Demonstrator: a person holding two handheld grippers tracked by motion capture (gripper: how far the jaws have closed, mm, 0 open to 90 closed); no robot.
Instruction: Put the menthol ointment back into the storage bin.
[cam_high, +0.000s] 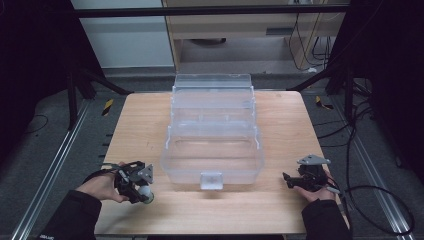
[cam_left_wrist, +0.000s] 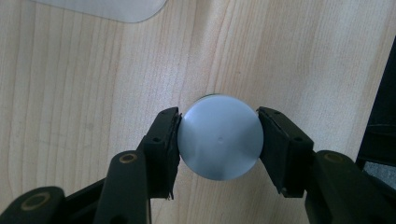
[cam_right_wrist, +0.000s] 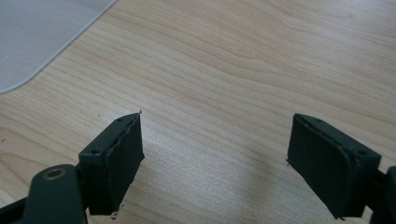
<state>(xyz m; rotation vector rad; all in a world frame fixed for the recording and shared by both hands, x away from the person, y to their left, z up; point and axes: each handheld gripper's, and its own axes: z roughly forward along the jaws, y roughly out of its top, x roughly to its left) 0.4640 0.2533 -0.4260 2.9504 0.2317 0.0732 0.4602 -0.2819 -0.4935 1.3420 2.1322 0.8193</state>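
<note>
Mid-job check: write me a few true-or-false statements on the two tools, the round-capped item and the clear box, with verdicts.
1. The left tool has the round grey-capped item between its jaws. True.
2. The right tool grips a block. False: its jaws stand wide apart over bare table.
3. The clear plastic box sits mid-table between both hands. True.
4. The capped item lies inside the box. False: it stands on the table at the left tool.
</note>
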